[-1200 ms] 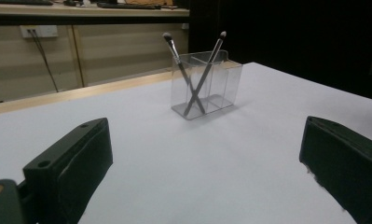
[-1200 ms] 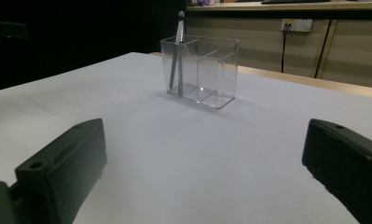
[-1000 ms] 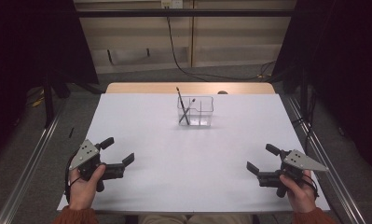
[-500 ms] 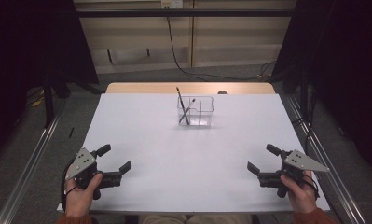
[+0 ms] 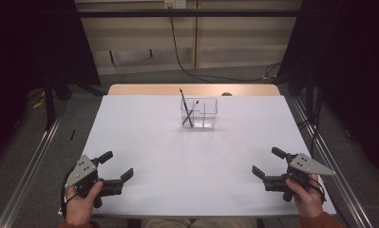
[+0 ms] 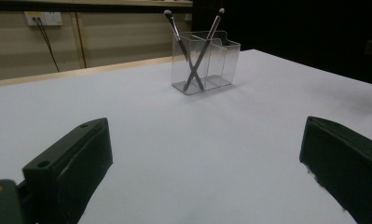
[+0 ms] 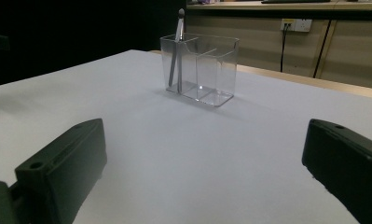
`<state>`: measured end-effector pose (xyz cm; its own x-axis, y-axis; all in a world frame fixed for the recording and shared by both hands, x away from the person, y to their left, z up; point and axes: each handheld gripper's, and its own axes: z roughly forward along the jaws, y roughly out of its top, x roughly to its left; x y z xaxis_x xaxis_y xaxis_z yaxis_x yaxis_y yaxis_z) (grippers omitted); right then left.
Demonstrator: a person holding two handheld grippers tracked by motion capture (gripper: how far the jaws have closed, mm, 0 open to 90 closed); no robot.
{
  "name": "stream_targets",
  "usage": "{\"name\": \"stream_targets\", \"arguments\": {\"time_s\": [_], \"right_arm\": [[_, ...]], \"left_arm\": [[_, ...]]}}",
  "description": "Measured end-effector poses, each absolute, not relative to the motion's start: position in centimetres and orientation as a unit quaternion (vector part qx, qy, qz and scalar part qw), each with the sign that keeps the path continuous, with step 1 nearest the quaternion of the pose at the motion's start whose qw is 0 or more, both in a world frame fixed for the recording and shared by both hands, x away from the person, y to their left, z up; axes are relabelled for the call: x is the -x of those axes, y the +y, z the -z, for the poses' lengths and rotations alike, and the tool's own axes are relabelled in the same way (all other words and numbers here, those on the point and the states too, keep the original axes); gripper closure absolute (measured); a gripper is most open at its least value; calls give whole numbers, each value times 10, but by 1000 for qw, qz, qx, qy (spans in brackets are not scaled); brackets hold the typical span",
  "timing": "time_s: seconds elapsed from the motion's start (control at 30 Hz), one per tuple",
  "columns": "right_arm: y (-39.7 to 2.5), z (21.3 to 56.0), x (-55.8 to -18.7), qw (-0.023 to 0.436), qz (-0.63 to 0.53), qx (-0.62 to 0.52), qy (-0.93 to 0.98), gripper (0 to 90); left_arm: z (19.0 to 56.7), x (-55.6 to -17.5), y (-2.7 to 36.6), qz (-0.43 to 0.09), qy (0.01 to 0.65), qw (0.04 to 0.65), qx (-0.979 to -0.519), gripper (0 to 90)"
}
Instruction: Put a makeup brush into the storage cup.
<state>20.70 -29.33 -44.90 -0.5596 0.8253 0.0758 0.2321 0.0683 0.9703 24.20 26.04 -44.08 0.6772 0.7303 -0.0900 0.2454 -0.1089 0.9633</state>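
White worktop (image 5: 177,156) lies bare but for the clear organiser (image 5: 200,114) holding two brushes (image 5: 187,111) at the far middle, while the left hand-held gripper (image 5: 116,166) has drawn back toward the near edge, both it and the right hand-held gripper (image 5: 268,164) spread wide and empty, so nothing is reached for yet.

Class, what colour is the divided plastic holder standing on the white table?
Colourless: the clear plastic holder is see-through, best in the left gripper view.
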Motion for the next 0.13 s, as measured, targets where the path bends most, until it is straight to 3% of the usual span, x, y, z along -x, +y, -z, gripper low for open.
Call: {"name": "stream_targets", "arguments": {"time_s": [0.13], "right_arm": [[-294, 450, -208, 265, -560, -388, 682, 0]], "left_arm": [[442, -243, 260, -208, 342, 571, -717, 24]]}}
